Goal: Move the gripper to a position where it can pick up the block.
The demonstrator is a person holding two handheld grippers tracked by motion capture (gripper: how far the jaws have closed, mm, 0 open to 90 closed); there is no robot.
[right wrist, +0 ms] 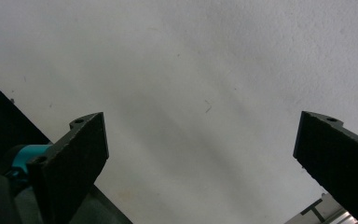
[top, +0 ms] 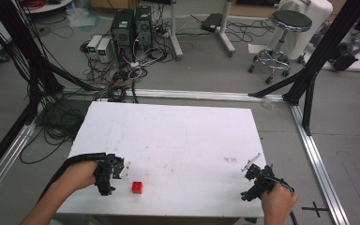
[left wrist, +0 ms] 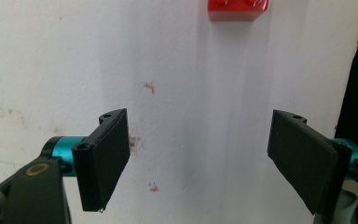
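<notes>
A small red brick (top: 137, 187) lies on the white table (top: 178, 140) near its front edge, left of the middle. My left gripper (top: 122, 169) sits just to the brick's left, held in a hand, jaws wide open and empty. In the left gripper view the red brick (left wrist: 237, 9) lies at the top edge, well beyond the open left gripper (left wrist: 198, 158). My right gripper (top: 253, 165) rests near the table's front right corner, also open. In the right gripper view the right gripper (right wrist: 200, 163) spans bare white tabletop.
The table's right edge and a dark floor strip show in the right gripper view. Beyond the table stand black frame posts (top: 316, 61), a stool (top: 283, 33), computer towers (top: 131, 26) and tangled cables (top: 112, 75) on the floor.
</notes>
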